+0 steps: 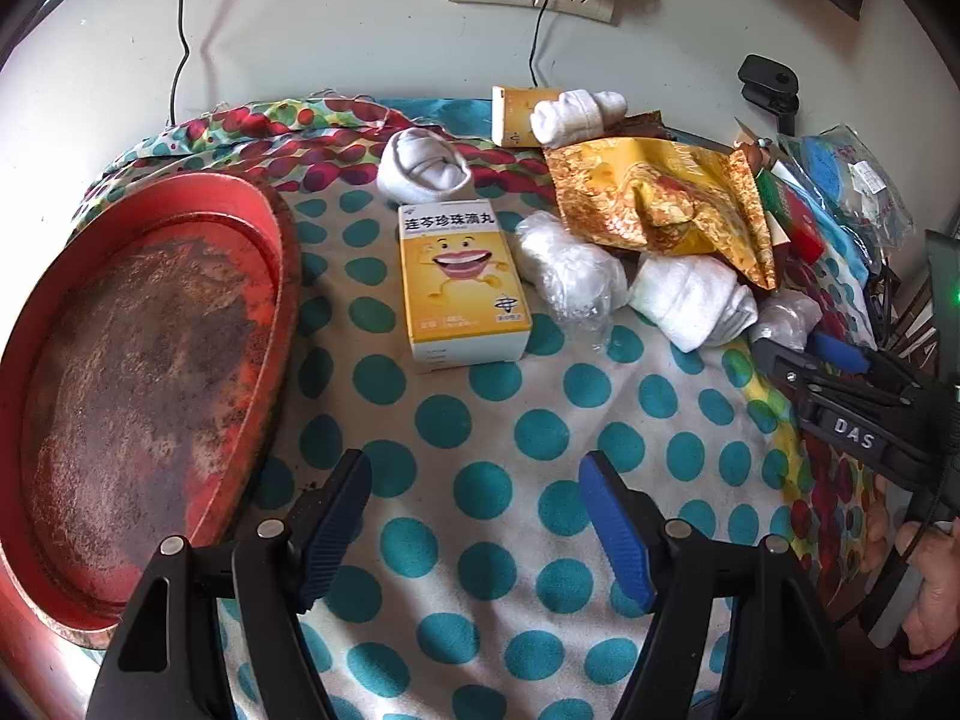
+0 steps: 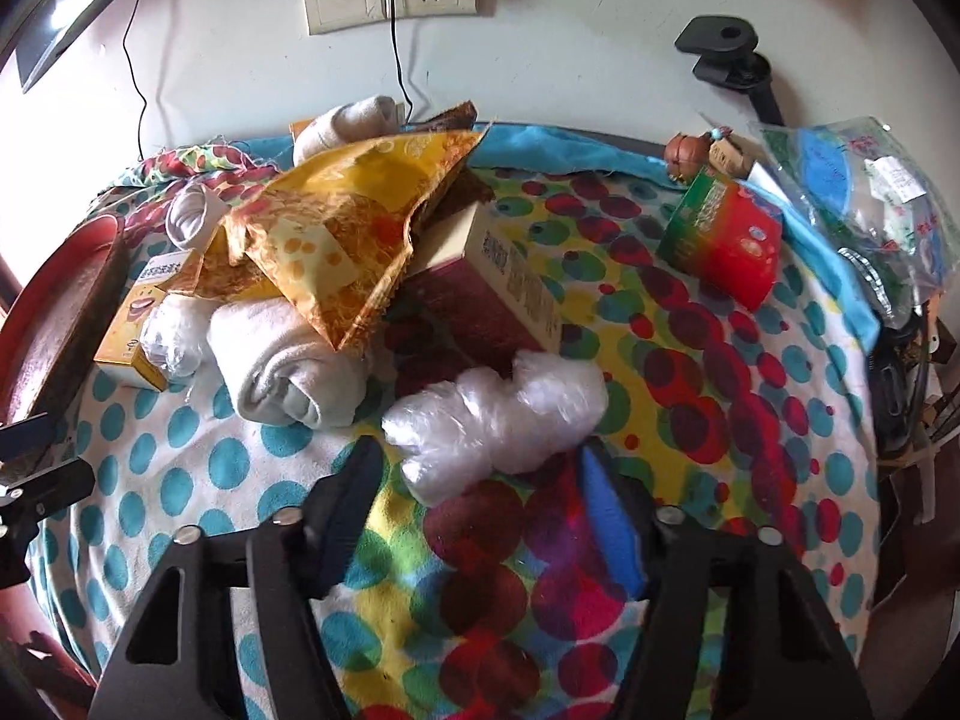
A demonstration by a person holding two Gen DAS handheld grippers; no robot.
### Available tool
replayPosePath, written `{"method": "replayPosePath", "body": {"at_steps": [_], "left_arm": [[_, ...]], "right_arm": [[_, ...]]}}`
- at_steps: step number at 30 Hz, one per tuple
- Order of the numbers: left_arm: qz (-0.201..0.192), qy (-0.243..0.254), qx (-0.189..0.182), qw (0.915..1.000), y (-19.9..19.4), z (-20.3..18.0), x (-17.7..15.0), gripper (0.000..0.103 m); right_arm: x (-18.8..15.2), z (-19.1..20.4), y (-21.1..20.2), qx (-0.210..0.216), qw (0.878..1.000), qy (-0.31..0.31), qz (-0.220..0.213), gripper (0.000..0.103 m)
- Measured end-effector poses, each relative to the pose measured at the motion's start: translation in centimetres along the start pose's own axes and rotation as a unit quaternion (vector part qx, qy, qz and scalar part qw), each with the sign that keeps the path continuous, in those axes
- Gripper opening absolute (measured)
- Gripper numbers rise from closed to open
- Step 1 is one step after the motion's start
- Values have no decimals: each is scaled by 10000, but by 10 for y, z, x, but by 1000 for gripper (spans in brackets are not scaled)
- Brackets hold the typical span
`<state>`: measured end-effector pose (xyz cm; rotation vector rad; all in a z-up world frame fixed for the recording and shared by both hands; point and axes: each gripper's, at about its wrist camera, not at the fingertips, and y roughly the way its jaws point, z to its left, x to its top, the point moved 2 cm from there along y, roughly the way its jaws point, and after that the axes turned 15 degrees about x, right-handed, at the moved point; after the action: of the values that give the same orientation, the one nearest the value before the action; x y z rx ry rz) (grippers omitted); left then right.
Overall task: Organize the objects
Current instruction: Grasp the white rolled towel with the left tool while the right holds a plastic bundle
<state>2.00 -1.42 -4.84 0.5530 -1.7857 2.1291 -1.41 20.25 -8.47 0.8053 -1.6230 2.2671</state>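
My left gripper is open over bare dotted cloth, with nothing between its fingers. Ahead of it lie a yellow medicine box, a plastic-wrapped bundle, rolled white socks and a yellow snack bag. A worn red tray sits to its left. My right gripper is low over the cloth. Its fingertips flank the near end of another clear plastic-wrapped bundle, which rests on the cloth. Thin gaps show beside both pads. That gripper also shows at the right edge of the left wrist view.
A maroon box lies under the snack bag, beside a rolled sock. A red-green packet and a plastic bag are at the right. Sockets, cables and a wall stand behind. A hand holds the right gripper.
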Motion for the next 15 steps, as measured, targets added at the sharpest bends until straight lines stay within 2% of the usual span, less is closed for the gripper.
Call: {"method": "replayPosePath", "body": {"at_steps": [1, 8, 15], "left_arm": [[8, 17, -33, 10000, 0, -2, 1, 74], [-23, 251, -216, 9995, -1, -27, 6, 74], [-261, 790, -862, 9928, -8, -76, 20, 74]], "right_arm": [[-1, -1, 1, 70, 10000, 32, -6, 49], [-5, -1, -5, 219, 9995, 96, -209, 45], [-18, -14, -25, 438, 9978, 398, -314, 45]]}}
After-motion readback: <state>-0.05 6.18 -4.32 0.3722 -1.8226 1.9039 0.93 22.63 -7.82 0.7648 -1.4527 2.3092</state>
